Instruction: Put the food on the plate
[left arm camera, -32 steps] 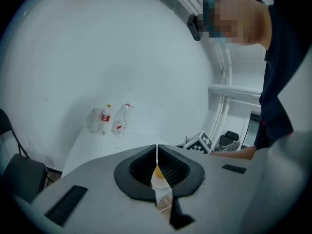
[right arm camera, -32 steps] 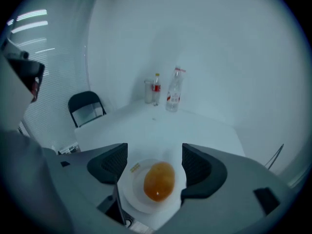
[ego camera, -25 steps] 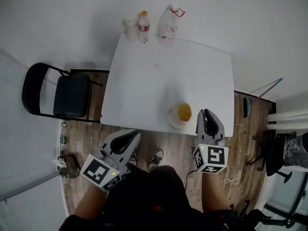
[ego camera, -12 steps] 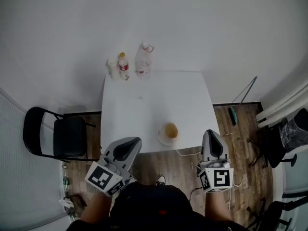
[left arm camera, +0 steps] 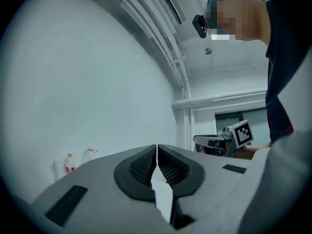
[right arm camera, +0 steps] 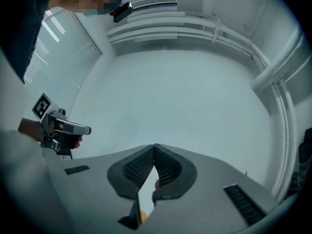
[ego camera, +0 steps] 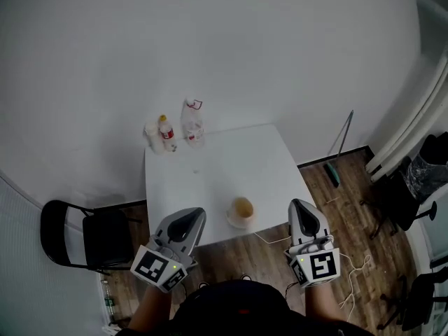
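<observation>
A round orange-brown piece of food (ego camera: 243, 206) lies on a small white plate (ego camera: 233, 220) near the front edge of the white table (ego camera: 210, 166). My left gripper (ego camera: 187, 217) is held at the table's front edge, left of the plate. Its jaws are shut with nothing between them, as the left gripper view (left arm camera: 157, 146) shows. My right gripper (ego camera: 301, 206) hovers over the floor just right of the table's front corner. Its jaws are closing the last bit and meet at the tips with nothing held, as the right gripper view (right arm camera: 154, 146) shows.
Two bottles (ego camera: 166, 133) (ego camera: 192, 121) and a small white container (ego camera: 151, 136) stand at the table's far left corner. A black chair (ego camera: 77, 240) stands left of the table. A long-handled tool (ego camera: 341, 149) leans at the wall on the right, and cables (ego camera: 350, 268) lie on the wooden floor.
Both grippers have drawn back from the table toward the person. The right one has left the plate's side and its jaws have closed. The head view has tilted up and backed off.
</observation>
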